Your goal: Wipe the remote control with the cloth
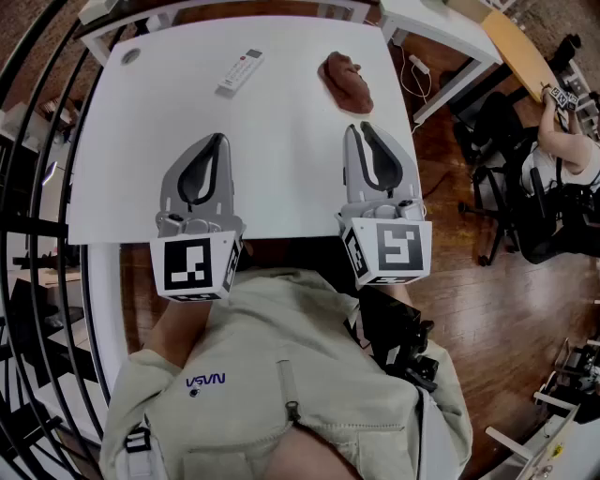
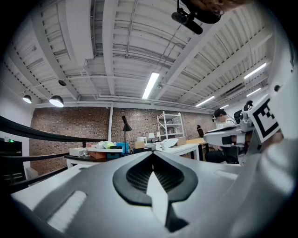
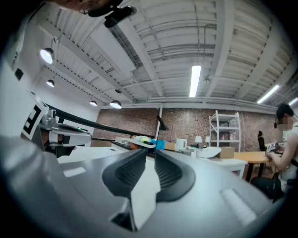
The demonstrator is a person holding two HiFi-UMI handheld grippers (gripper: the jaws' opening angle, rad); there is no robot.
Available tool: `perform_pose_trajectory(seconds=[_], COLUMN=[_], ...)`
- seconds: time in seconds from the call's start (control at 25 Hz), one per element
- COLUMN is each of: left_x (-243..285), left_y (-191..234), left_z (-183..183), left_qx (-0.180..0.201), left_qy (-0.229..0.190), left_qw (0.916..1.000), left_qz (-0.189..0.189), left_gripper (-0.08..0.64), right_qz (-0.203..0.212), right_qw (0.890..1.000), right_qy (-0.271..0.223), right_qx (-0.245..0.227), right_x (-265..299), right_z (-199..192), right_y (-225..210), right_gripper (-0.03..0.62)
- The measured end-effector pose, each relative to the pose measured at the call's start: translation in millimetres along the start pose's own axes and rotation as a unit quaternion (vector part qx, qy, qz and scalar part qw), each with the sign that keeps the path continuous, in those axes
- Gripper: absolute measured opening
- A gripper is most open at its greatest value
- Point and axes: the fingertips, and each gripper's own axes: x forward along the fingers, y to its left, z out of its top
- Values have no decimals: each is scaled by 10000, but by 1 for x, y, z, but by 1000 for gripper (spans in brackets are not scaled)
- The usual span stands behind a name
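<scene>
In the head view a white remote control (image 1: 240,71) lies on the far left part of the white table (image 1: 281,187). A crumpled brown cloth (image 1: 347,81) lies to its right, near the far edge. Both grippers hover level over the near half of the table, well short of both things. My left gripper (image 1: 220,138) (image 2: 152,153) is shut, its tips meeting with nothing between them. My right gripper (image 1: 356,127) (image 3: 150,151) shows a narrow gap between its fingers and holds nothing. Neither gripper view shows the remote or the cloth.
A small grey disc (image 1: 130,56) sits at the table's far left corner. A second white table (image 1: 441,28) with a white plug and cable (image 1: 418,64) stands at the back right. A seated person (image 1: 562,150) and office chairs (image 1: 502,187) are at the right, black railings (image 1: 28,187) at the left.
</scene>
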Motion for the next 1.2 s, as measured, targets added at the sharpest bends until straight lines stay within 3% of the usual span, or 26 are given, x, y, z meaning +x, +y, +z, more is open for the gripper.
perform_pose_trajectory(seconds=[0.32, 0.52, 0.84, 1.2], left_x=[22, 61, 119, 155], left_y=[26, 50, 61, 77], left_z=[-3, -7, -43, -74], left_qx=[-233, -304, -214, -170], left_qy=[373, 508, 1135, 1712], left_qw=[9987, 9981, 9931, 9845], left_qz=[-247, -174, -224, -346], left_gripper=[54, 109, 213, 273], right_qz=[-27, -78, 119, 232], right_qw=[9993, 9974, 9924, 9866], right_qy=[202, 580, 1166, 1597], right_qx=[-311, -431, -365, -229], right_x=[28, 62, 107, 149], right_z=[12, -11, -51, -69], right_y=[-5, -32, -67, -80], right_gripper=[89, 123, 200, 230])
